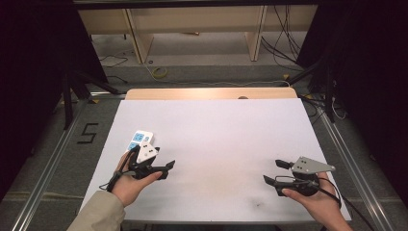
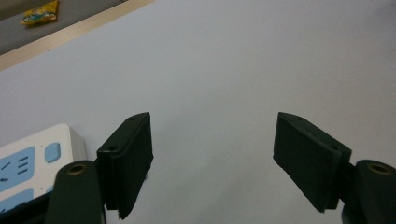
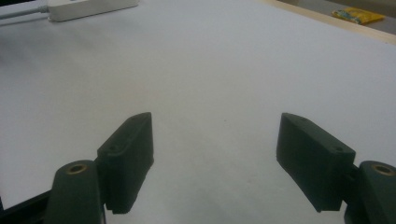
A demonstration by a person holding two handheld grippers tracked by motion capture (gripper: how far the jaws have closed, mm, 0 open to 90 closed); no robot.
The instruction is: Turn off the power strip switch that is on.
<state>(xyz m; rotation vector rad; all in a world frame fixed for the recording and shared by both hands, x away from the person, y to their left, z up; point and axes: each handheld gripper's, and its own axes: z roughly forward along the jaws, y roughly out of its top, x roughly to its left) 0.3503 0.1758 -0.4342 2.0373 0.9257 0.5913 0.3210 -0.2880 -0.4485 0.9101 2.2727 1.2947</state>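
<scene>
Glossy white plastic power strip (image 1: pixel 139 140) lies on matt white table (image 1: pixel 226 144).

Wide-open left claw (image 2: pixel 212 163) beside white power strip (image 2: pixel 32 161) on table (image 2: pixel 243 60)

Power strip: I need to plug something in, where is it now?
In the high view the power strip lies on the white table at its left side, just beyond the left hand-held gripper.

Grey floor (image 1: pixel 202 53), wooden shelving (image 1: pixel 192 19), loose cables (image 1: pixel 284 43).
</scene>
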